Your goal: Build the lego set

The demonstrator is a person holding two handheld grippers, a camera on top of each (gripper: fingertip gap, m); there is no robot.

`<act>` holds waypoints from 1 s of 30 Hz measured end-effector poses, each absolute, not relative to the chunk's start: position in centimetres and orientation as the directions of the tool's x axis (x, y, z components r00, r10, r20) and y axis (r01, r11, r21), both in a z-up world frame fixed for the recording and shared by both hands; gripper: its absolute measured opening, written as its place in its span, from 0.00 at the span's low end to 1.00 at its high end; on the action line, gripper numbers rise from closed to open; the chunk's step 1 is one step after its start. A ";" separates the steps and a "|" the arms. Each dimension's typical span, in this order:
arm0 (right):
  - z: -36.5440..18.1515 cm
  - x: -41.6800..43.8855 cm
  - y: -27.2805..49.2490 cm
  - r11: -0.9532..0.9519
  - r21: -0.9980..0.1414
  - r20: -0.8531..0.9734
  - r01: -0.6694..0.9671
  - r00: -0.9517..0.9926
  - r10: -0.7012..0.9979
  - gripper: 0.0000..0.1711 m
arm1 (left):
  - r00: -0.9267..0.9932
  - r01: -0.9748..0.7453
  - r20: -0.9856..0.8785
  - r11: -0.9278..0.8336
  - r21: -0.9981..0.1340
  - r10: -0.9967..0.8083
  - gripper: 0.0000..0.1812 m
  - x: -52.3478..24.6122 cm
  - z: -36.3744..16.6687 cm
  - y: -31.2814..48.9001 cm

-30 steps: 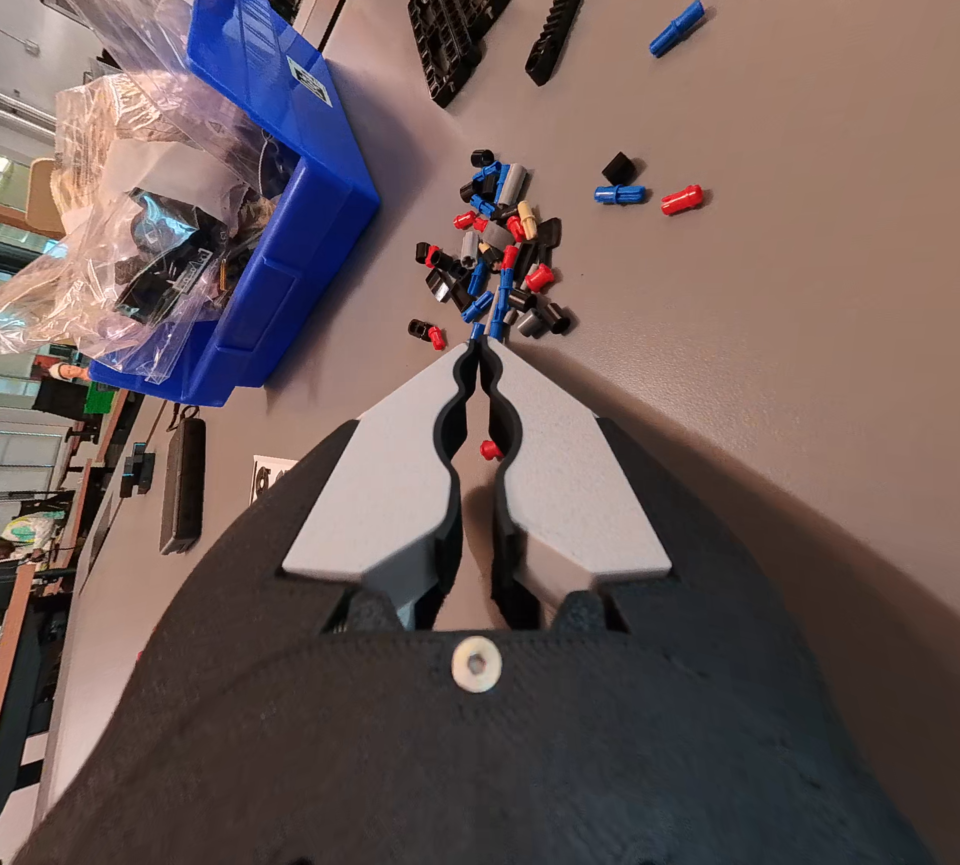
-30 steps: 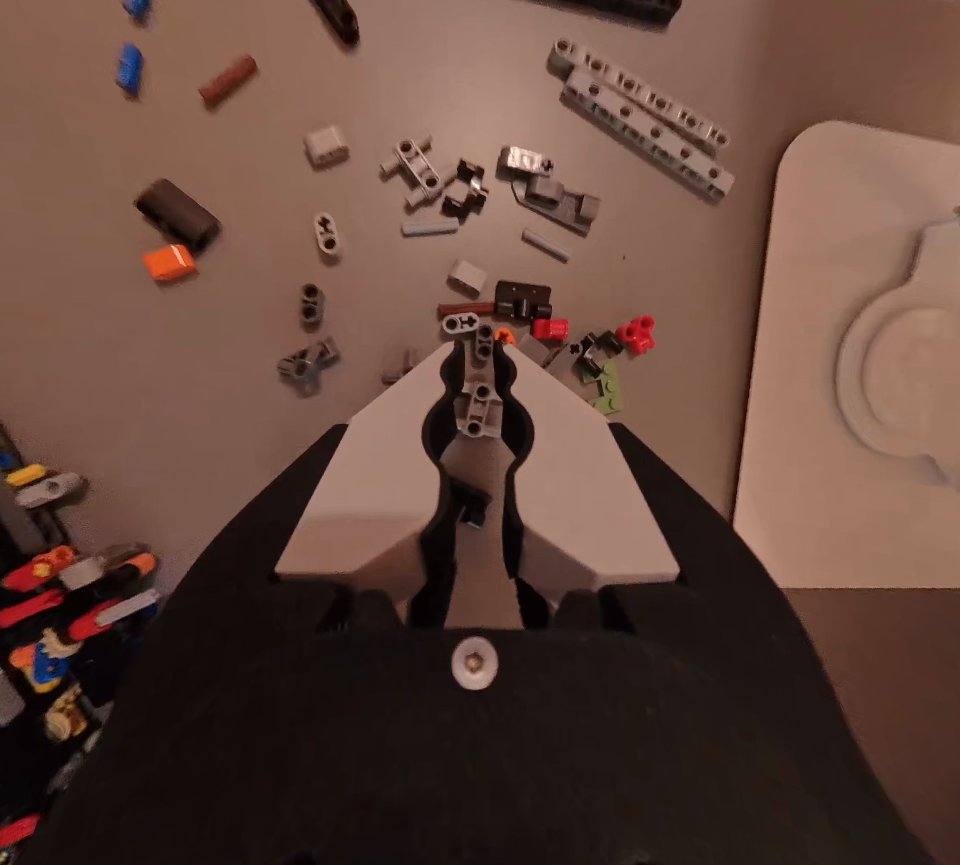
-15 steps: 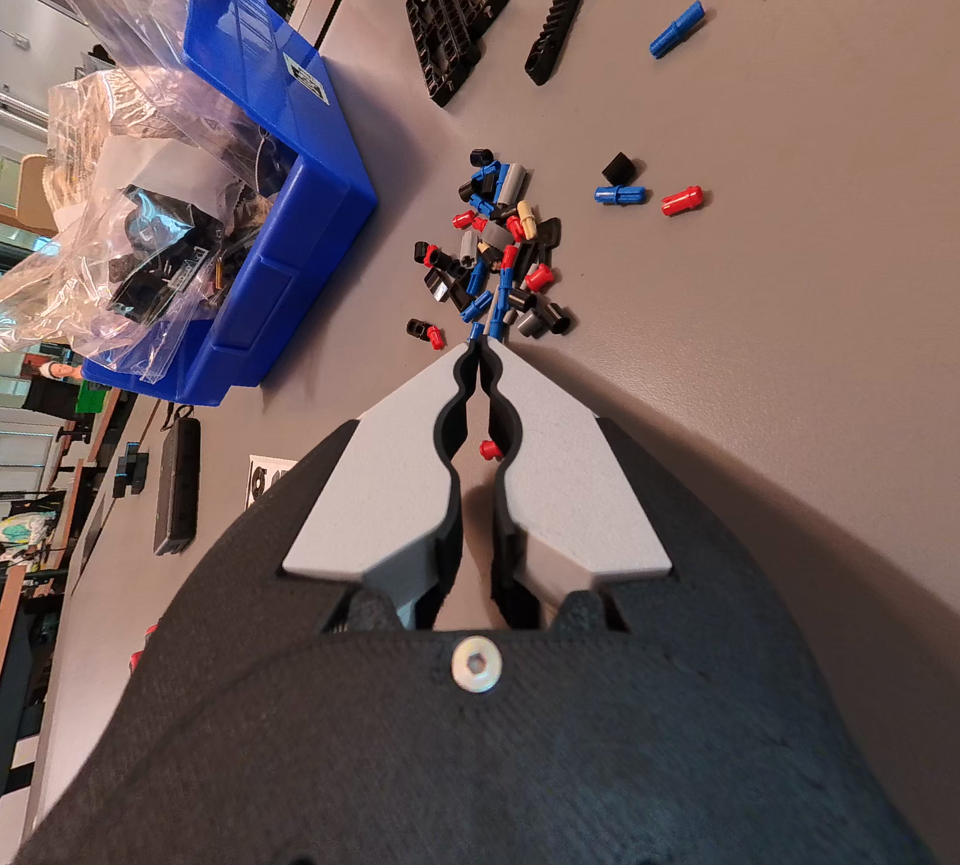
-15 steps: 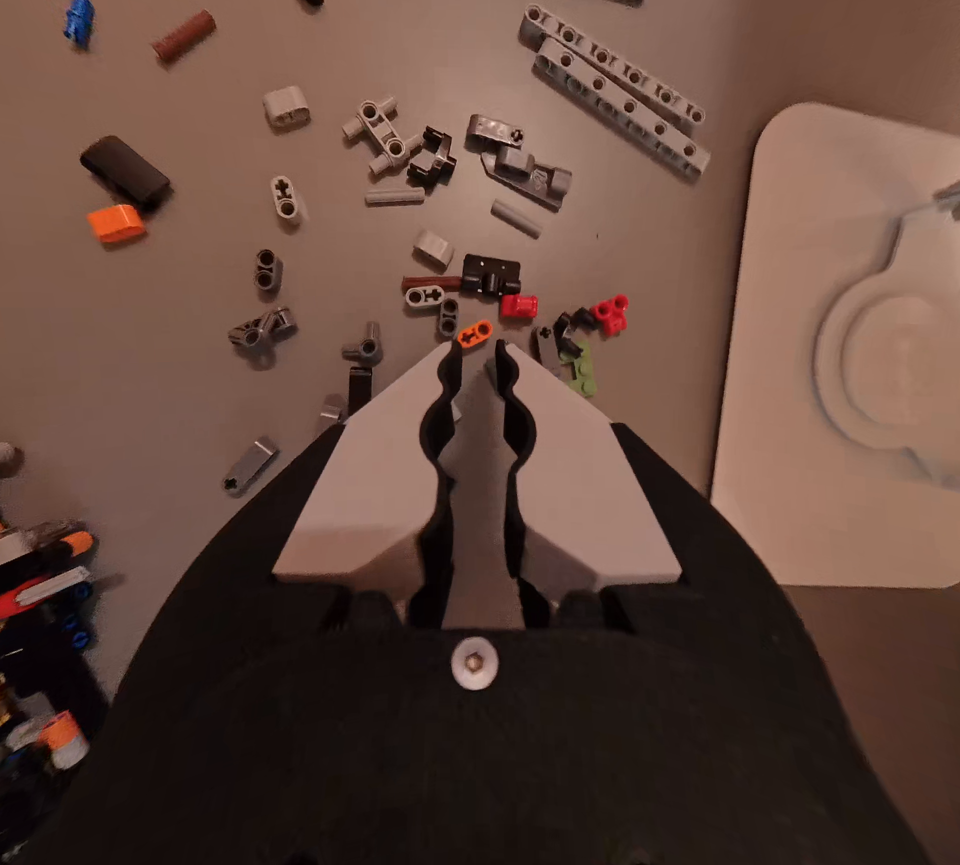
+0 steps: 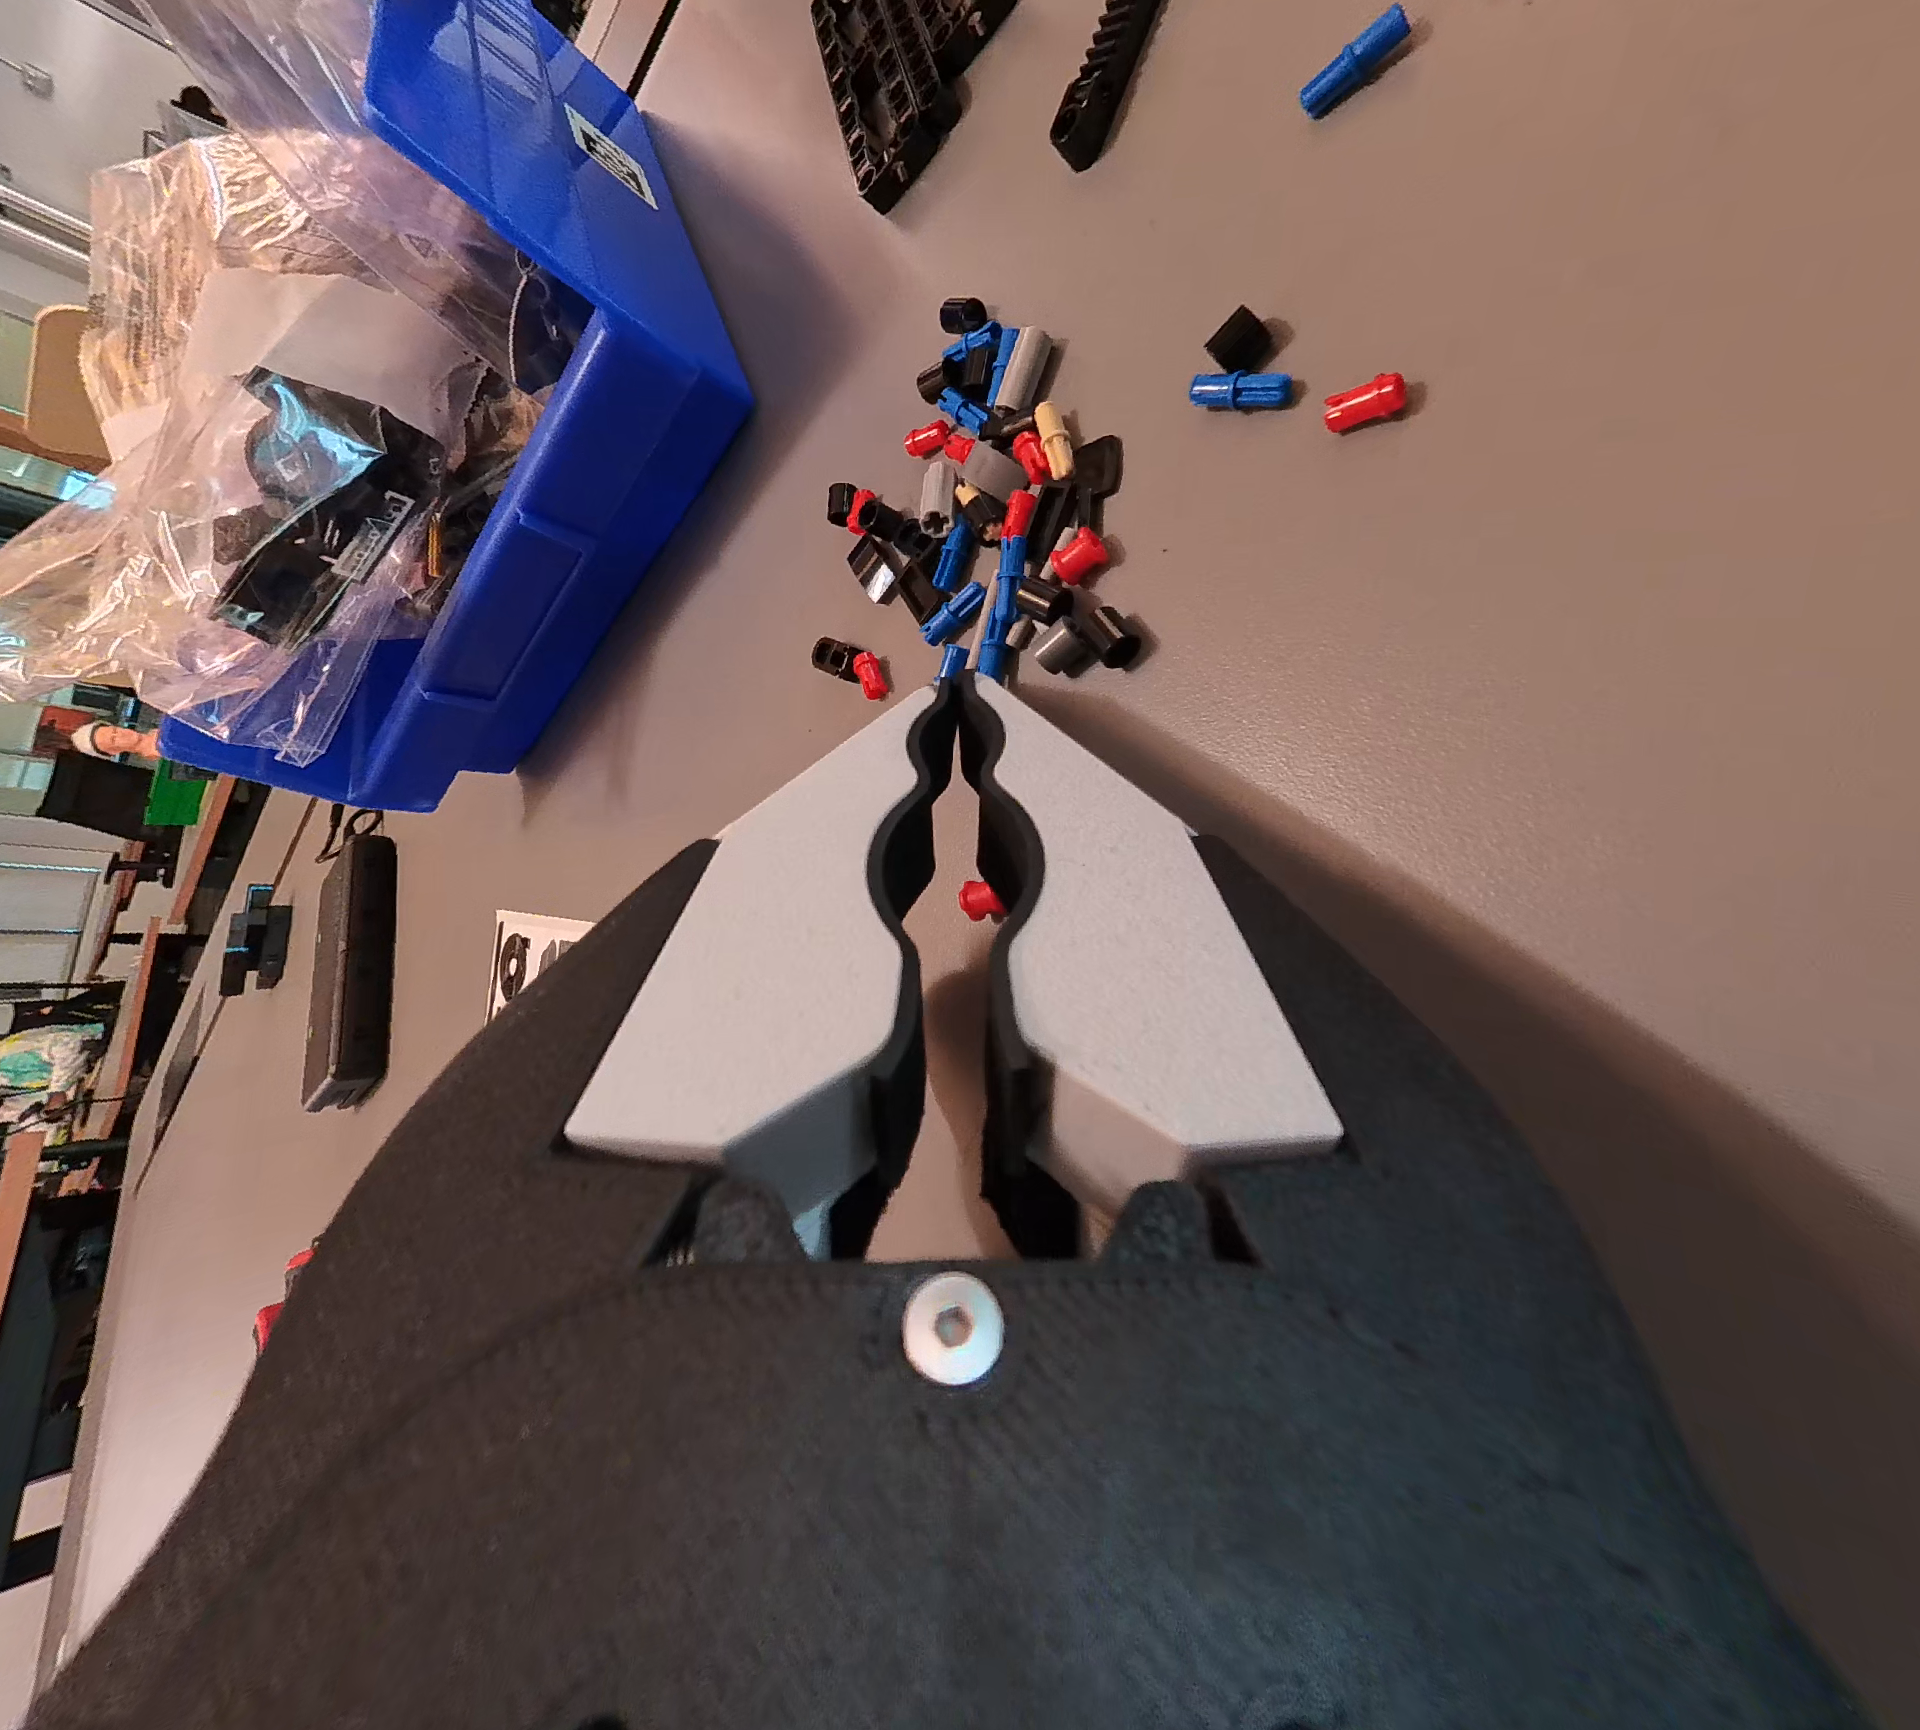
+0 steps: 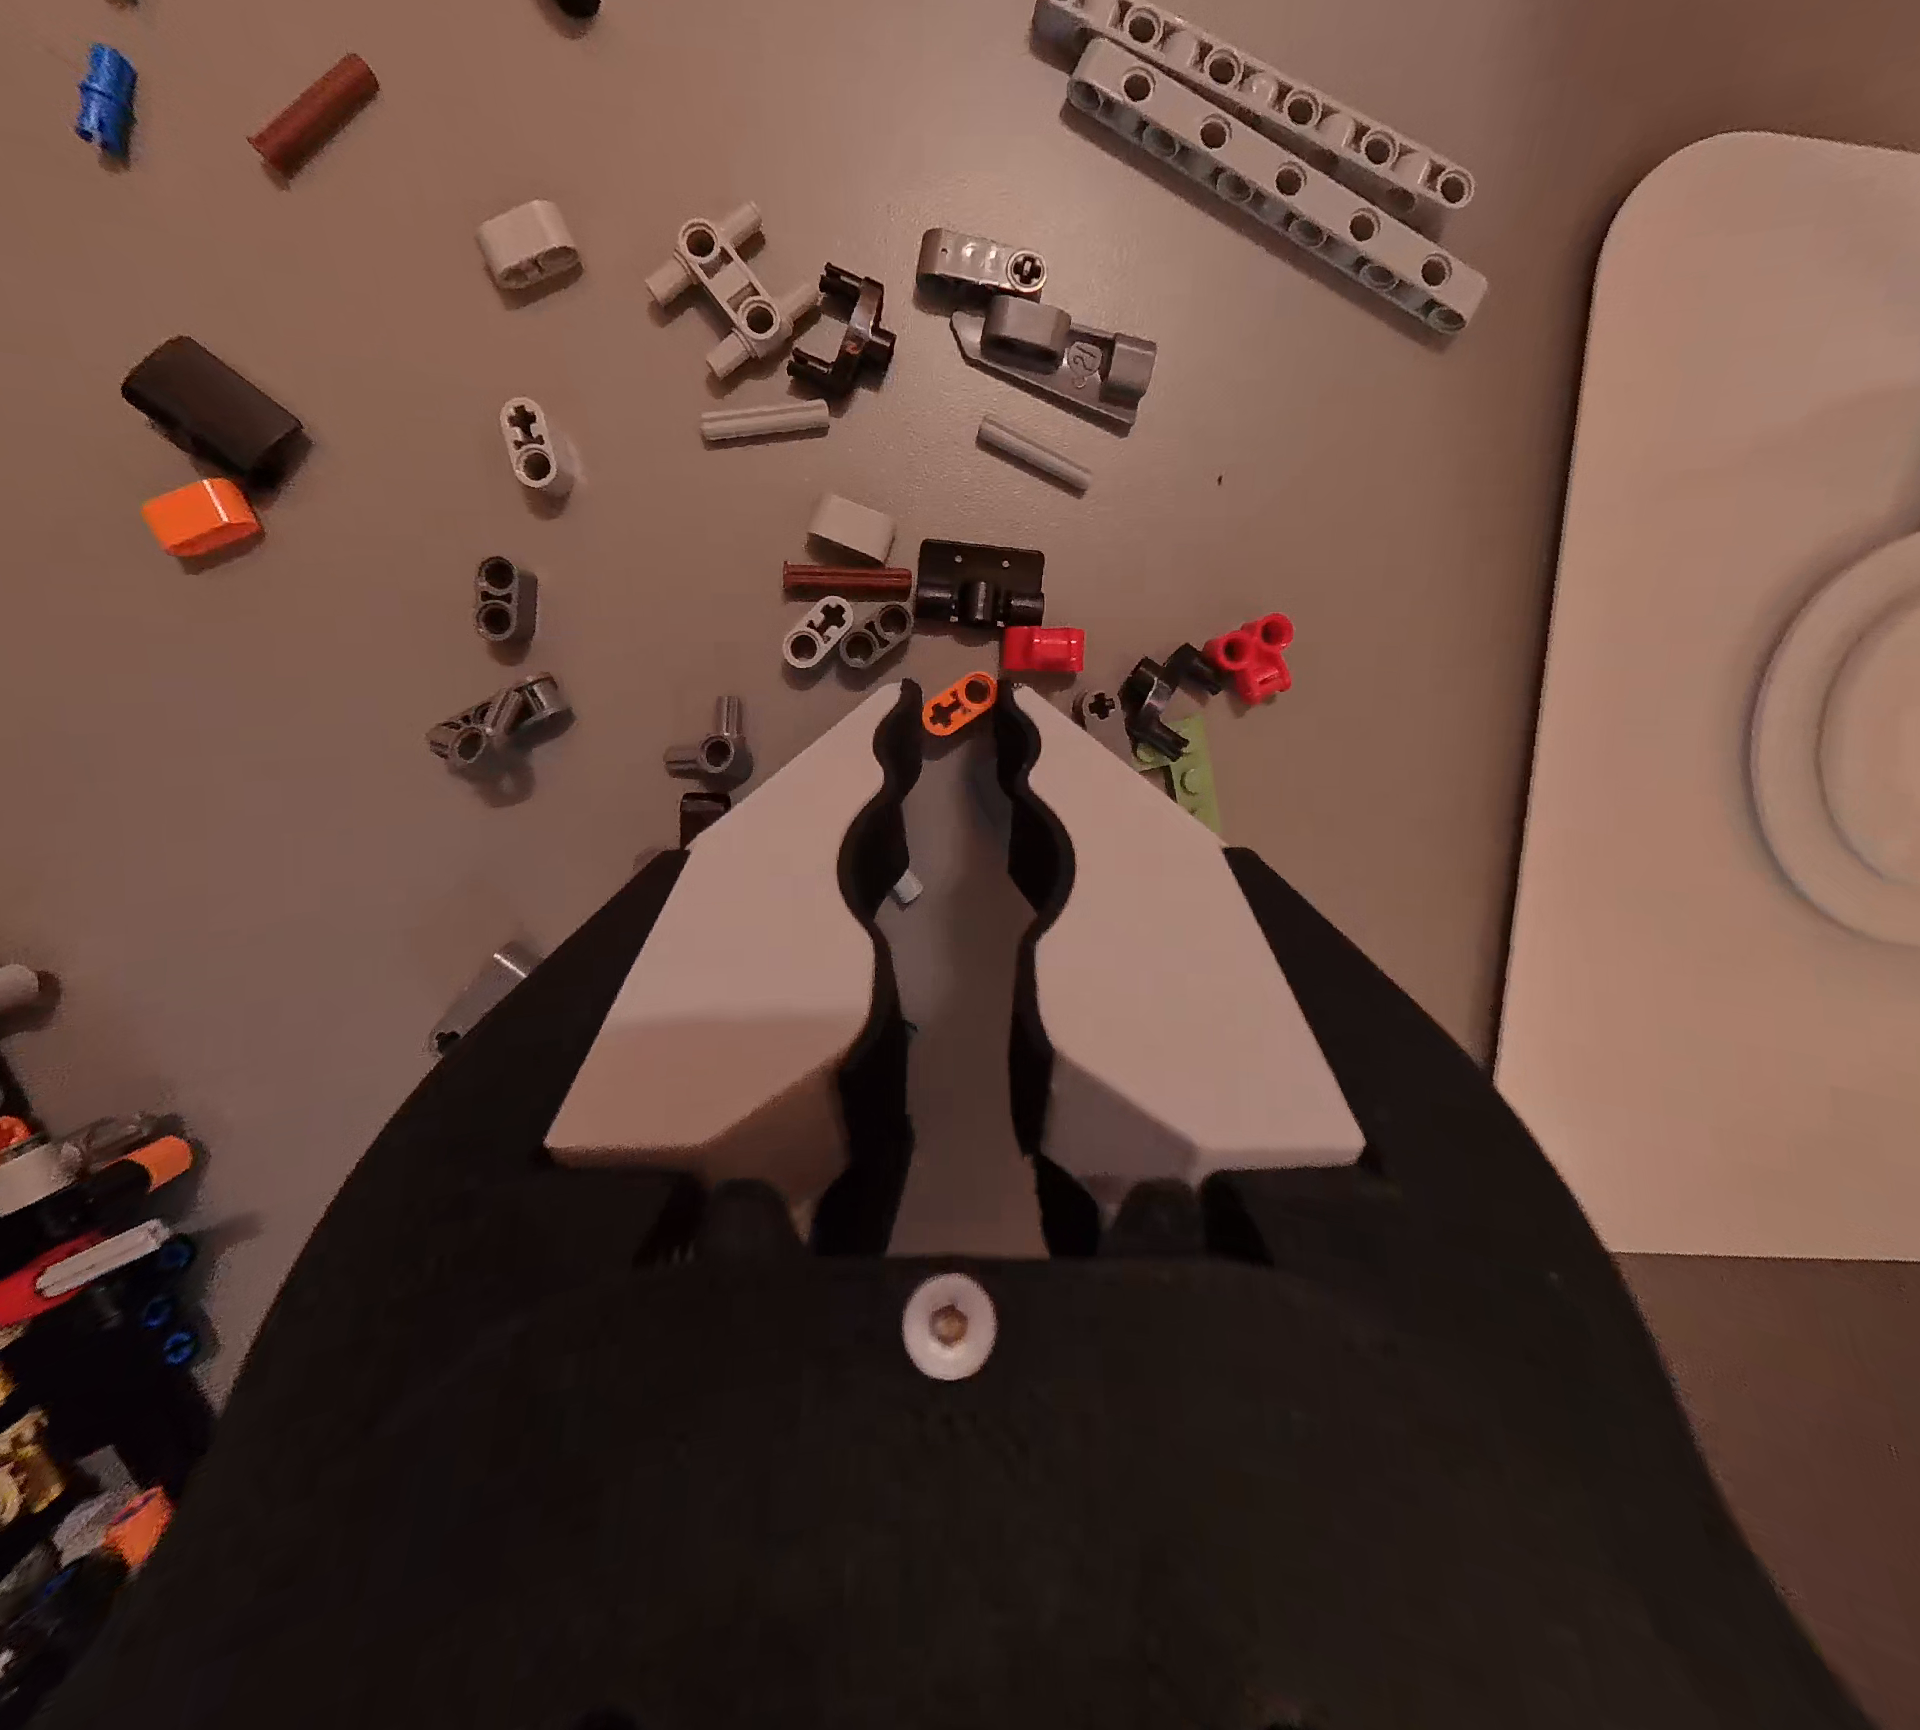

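Note:
In the left wrist view my left gripper has its tips together at the near edge of a pile of small red, blue, black and grey pins. A blue pin sits right at the tips; I cannot tell if it is pinched. A red pin lies on the table under the fingers. In the right wrist view my right gripper is slightly open and empty. Its tips flank a small orange two-hole connector lying on the table among scattered grey, black and red connectors.
A blue bin with clear plastic bags stands left of the pile. Black frames and a black beam lie beyond. Two long grey beams, a white board at right and a colourful part-built model at lower left. There is about 30 cm between the tips of the two grippers.
My right gripper has drawn back from over the grey connectors and now has the orange connector between its tips. My left gripper has hardly moved.

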State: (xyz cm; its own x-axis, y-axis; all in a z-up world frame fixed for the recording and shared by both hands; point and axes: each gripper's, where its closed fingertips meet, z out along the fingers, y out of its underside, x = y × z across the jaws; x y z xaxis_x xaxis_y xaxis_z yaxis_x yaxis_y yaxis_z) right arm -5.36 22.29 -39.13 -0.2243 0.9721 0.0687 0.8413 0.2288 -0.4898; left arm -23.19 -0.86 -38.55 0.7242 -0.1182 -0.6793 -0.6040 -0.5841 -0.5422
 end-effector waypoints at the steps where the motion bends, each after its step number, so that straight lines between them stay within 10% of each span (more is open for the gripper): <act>1: -38.9 -5.4 22.2 0.222 -0.500 0.064 0.837 -0.220 0.974 0.06 | 0.724 -0.604 -0.680 -0.584 -0.542 -0.118 0.00 -23.2 -38.5 -0.9; 16: -31.5 9.8 21.9 -0.003 -0.558 0.127 0.830 0.089 0.988 0.06 | 0.724 -0.605 -0.679 -0.584 -0.541 -0.120 0.00 -23.2 -38.6 -0.9; 30: -38.9 24.0 18.5 -0.268 -0.388 0.120 0.882 0.337 0.934 0.06 | 0.719 -0.608 -0.684 -0.584 -0.538 -0.119 0.00 -23.2 -38.6 -0.8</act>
State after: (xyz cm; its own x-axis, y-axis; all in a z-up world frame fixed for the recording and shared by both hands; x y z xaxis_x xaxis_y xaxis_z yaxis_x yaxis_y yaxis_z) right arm 24.03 18.55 -38.91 0.3365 0.9340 0.1201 0.8819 -0.2679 -0.3880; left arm -23.21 -0.85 -38.59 0.7193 -0.1188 -0.6845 -0.6081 -0.5840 -0.5377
